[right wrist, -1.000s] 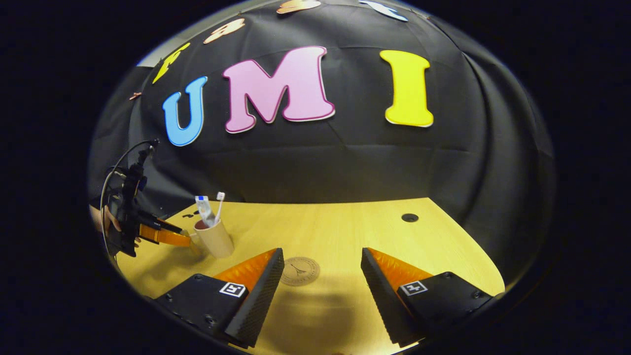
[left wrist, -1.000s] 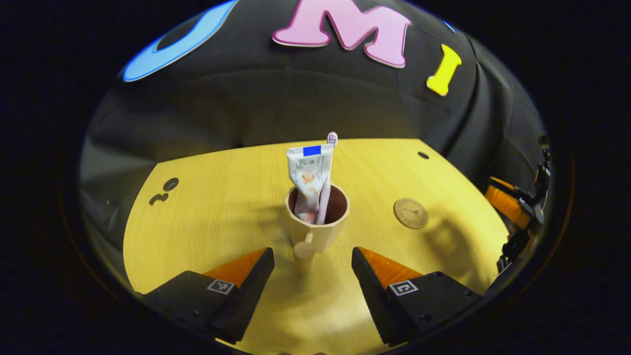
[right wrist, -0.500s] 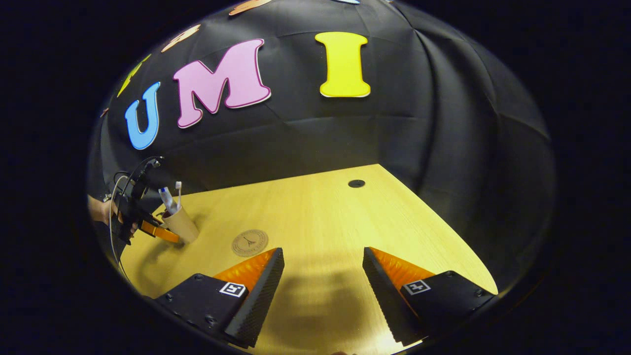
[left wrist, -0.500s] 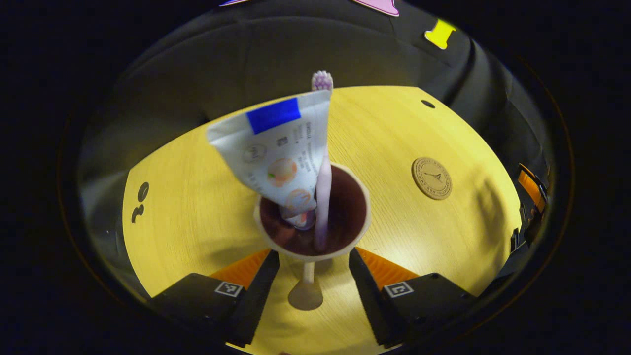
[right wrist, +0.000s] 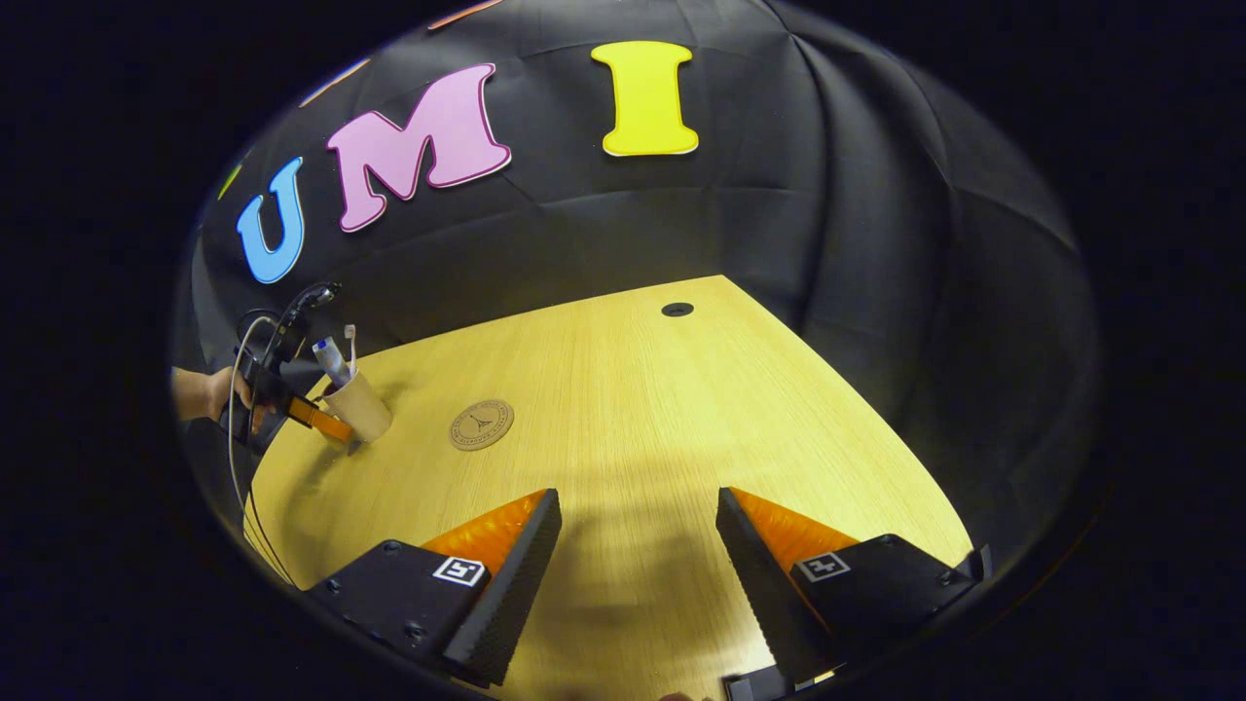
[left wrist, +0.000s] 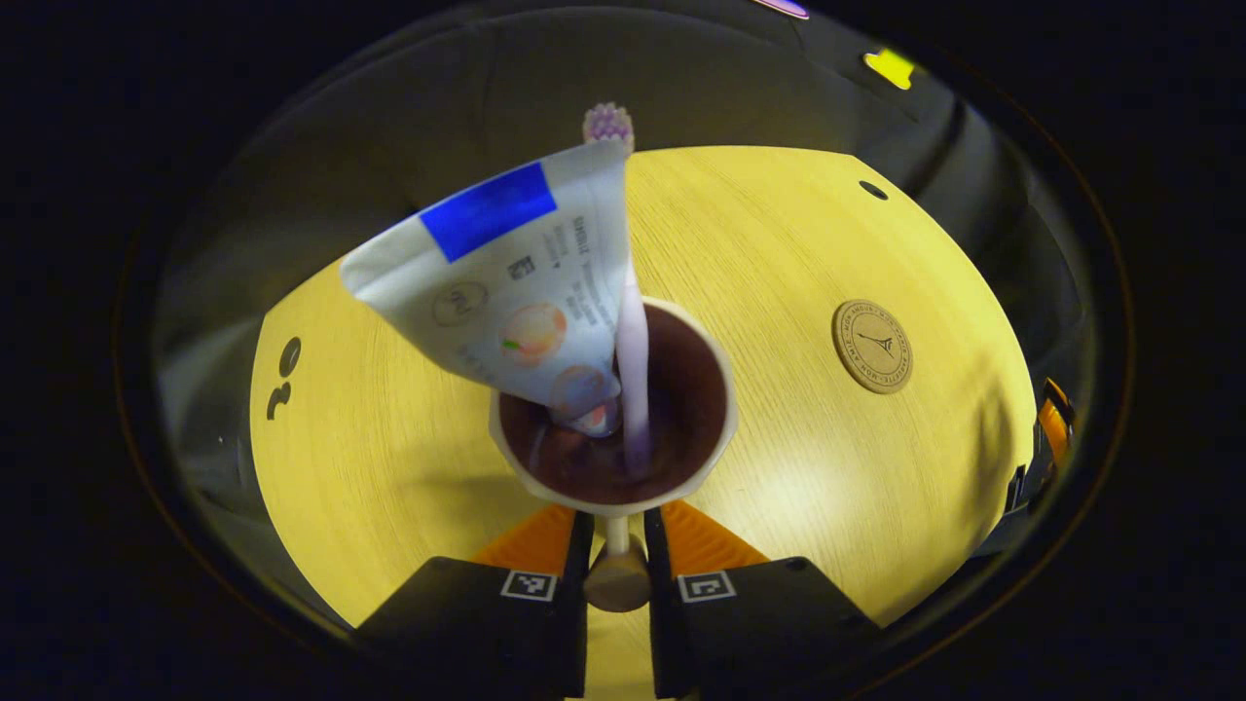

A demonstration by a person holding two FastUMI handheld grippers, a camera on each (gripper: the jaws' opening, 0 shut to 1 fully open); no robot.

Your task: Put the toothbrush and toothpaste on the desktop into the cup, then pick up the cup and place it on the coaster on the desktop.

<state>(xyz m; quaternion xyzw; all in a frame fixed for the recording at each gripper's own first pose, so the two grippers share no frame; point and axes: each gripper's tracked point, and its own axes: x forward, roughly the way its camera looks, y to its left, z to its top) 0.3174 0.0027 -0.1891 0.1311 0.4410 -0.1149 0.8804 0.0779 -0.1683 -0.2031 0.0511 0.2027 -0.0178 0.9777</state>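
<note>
The left gripper (left wrist: 615,545) has its two fingers drawn in on the thin handle of the cup (left wrist: 613,409), the handle's round knob sitting between the fingers and the cup's rim just ahead of their tips. Inside the cup, straight ahead of the jaws, the toothpaste (left wrist: 511,282) stands cap-down and leans off to the left of the line of the fingers, while the toothbrush (left wrist: 631,331) stands beside it with its bristled head uppermost. By that showing the first half of the job looks finished: both items are in the cup and none lies loose on the desktop (left wrist: 409,409). What remains, as far as can be judged, is the carry: the coaster (left wrist: 872,332) lies bare, ahead and well off to the right of the clamped jaws, apart from the cup. In the right gripper view, the right gripper (right wrist: 638,565) hangs with its jaws spread wide and nothing between them, above bare desktop; the cup with its load and the left gripper, held by a hand (right wrist: 206,391), are seen far off to the left of its fingers, the coaster between. Whether the cup has left the surface cannot be told.
</note>
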